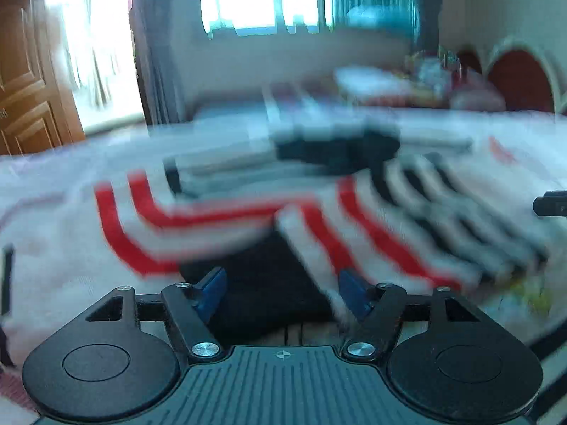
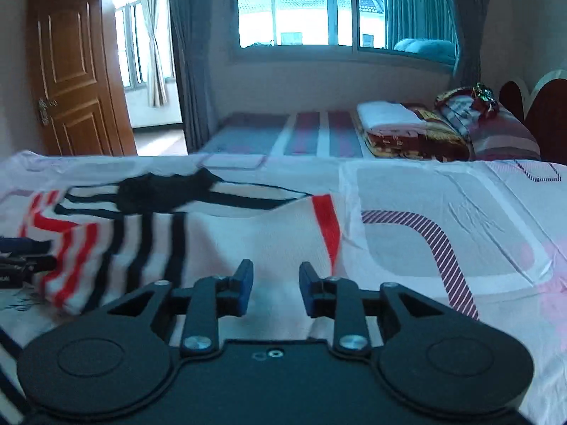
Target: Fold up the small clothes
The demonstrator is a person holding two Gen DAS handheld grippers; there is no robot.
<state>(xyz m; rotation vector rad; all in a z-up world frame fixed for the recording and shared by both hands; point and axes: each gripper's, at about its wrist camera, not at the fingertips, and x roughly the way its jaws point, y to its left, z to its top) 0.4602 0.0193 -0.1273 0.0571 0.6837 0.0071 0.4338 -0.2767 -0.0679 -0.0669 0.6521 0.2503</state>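
Observation:
A small white garment with red and black stripes (image 2: 149,237) lies on the patterned bed sheet (image 2: 443,212). In the left wrist view the garment (image 1: 319,212) is blurred by motion and spreads across the middle. My left gripper (image 1: 281,283) is open, its blue pads (image 1: 212,290) wide apart just before the garment's near edge, holding nothing. My right gripper (image 2: 275,283) is open over the garment's plain white part, holding nothing. The left gripper's body (image 2: 24,255) shows at the left edge of the right wrist view.
A second bed (image 2: 283,134) stands behind, with folded blankets (image 2: 407,131) and pillows (image 2: 496,124). A wooden door (image 2: 78,78) stands open at far left. A window with curtains (image 2: 319,10) is on the far wall. A headboard (image 2: 542,106) is at right.

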